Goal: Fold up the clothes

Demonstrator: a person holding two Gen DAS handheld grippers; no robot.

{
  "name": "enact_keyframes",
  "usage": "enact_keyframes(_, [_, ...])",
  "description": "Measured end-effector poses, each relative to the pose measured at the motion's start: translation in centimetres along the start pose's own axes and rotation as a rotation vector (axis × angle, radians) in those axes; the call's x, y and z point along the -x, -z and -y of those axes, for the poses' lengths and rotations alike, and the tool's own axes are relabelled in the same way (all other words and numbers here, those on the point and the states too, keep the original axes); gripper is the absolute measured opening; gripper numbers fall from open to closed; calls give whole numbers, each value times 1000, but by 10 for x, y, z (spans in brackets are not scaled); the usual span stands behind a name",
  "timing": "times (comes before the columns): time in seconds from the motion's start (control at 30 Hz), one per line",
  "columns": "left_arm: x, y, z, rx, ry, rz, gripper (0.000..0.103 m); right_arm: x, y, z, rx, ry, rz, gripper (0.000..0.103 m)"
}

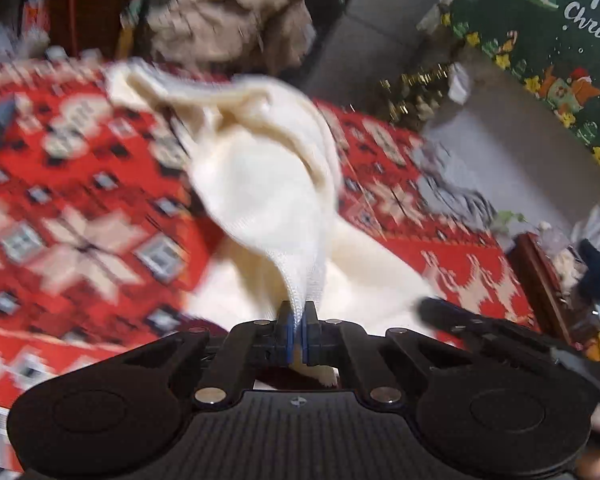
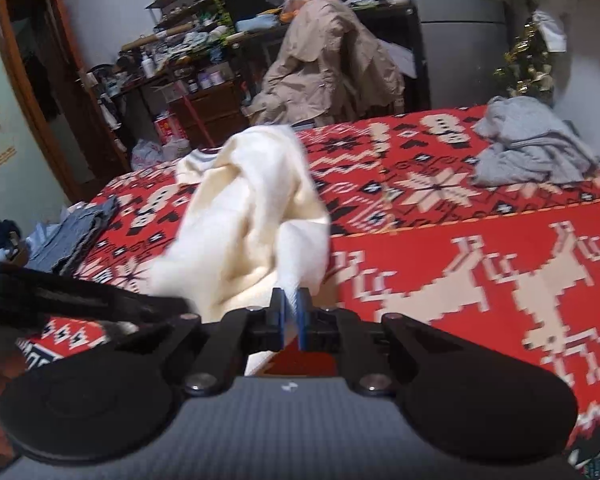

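Left wrist view: the left claw is clamped on a narrow pinch of the cream garment, which rises from the blue pads toward 12 o'clock and billows toward 11 o'clock above the red patterned bedspread; the right claw enters at 3 o'clock, just beside the cloth. Risk: the pinch looks slight, so a sharp pull could likely drag the fabric out of the pads. Right wrist view: the right claw is clamped on another edge of the same cream garment, whose bulk hangs bunched toward 11 o'clock, partly resting on the bedspread; the left claw lies at 9 o'clock. Risk: the bunched, twisted cloth between the two holds may fold unevenly. A grey garment lies well apart at 1 o'clock.
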State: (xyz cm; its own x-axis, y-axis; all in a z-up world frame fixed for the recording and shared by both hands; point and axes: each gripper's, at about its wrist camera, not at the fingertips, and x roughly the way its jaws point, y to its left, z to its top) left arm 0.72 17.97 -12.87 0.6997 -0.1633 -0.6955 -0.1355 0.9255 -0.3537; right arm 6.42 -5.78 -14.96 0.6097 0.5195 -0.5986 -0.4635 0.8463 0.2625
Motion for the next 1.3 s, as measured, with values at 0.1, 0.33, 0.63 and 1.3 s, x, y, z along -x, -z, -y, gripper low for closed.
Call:
enact_keyframes(0.1, [27, -3, -25, 14, -51, 40, 4, 8, -6, 25, -52, 43, 21, 5])
enact_keyframes(0.33, [47, 10, -79, 127, -117, 25, 4, 29, -21, 81, -128, 157, 80, 5])
enact_keyframes(0.63, [23, 49, -104, 250, -87, -80, 11, 25, -4, 92, -182, 114, 8, 16])
enact_keyframes(1.3, [40, 71, -93, 258, -6, -98, 29, 42, 59, 66, -162, 120, -131, 27])
